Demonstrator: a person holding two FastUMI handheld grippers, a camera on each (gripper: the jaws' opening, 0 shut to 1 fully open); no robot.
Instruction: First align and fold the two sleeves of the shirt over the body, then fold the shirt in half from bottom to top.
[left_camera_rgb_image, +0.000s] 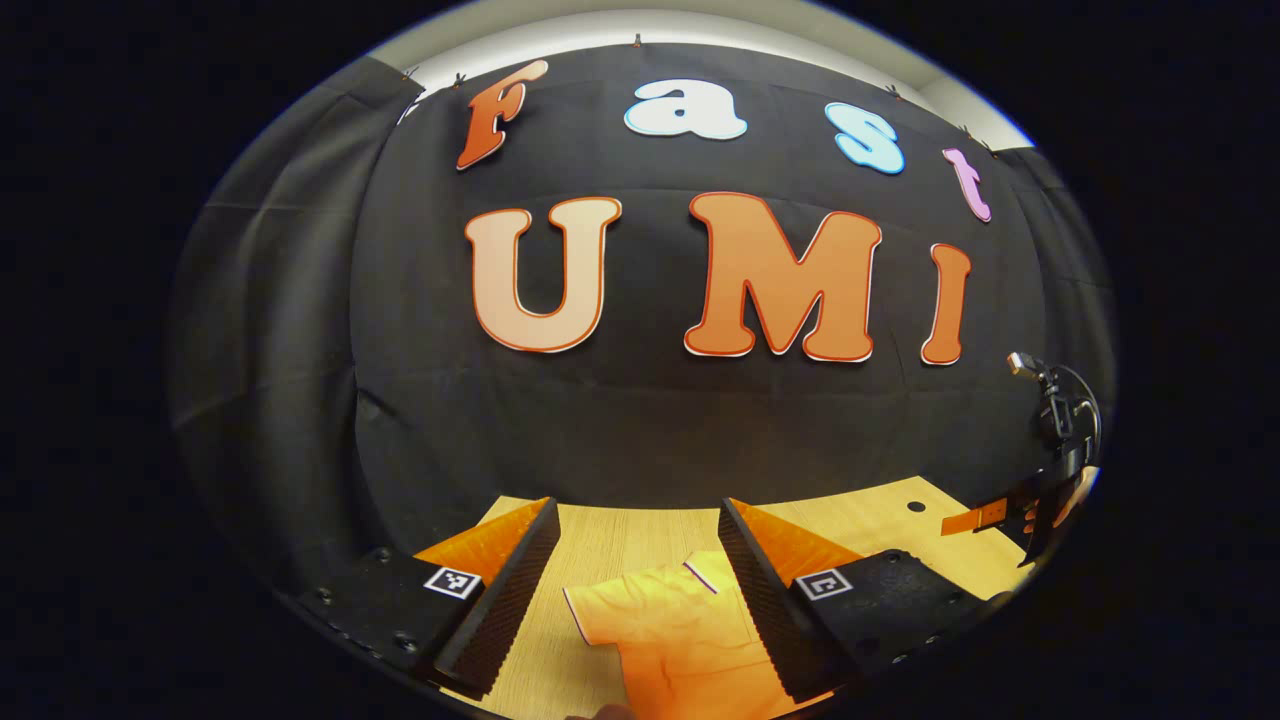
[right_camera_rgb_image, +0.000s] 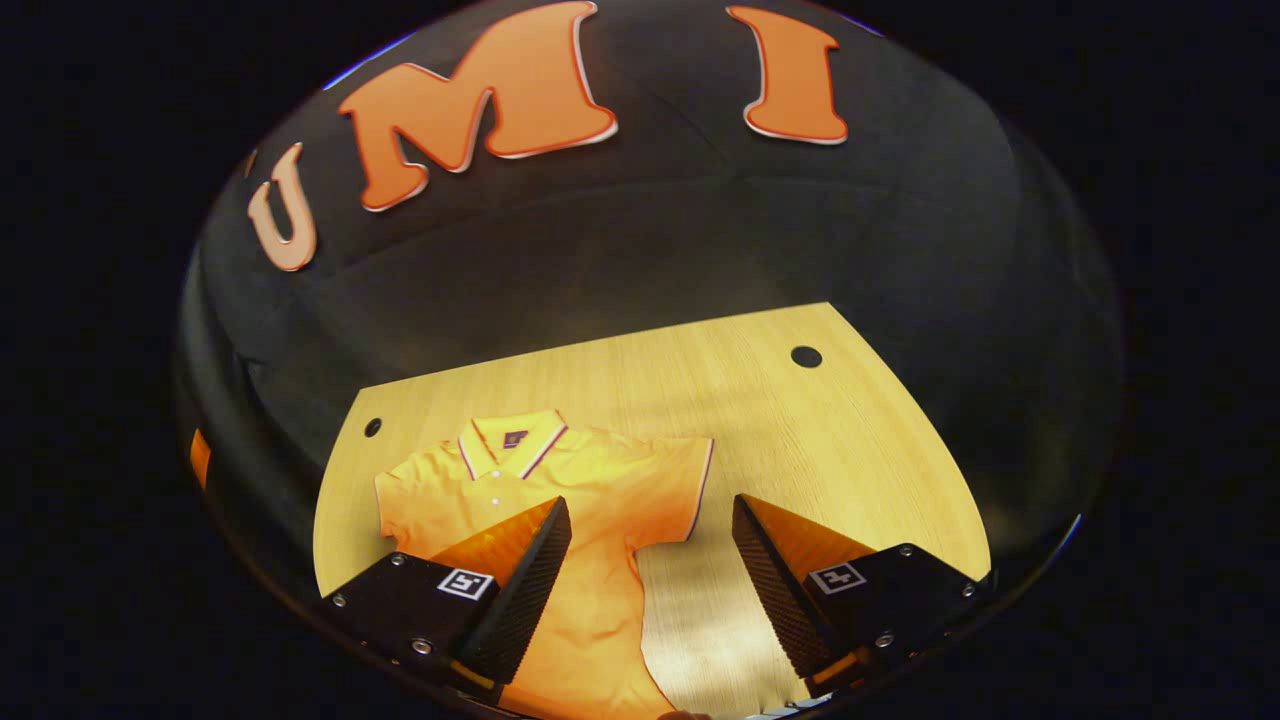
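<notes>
Wooden table (right_camera_rgb_image: 800, 430) (black cloth behind) | shirt (right_camera_rgb_image: 590, 480) flat | both grippers' fingers apart

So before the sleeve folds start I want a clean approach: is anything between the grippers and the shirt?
Nothing visible. The shirt lies flat on the table; the right gripper and left gripper both hang open over it with nothing between.

**Dim booth, warm light, heavy fisheye bend**

Warm overhead light brightens the pale wooden table (right_camera_rgb_image: 800, 440) and leaves soft glare near its front edge. Around the table everything darkens. Straight table edges bow strongly outward; focus stays fairly sharp.
</notes>
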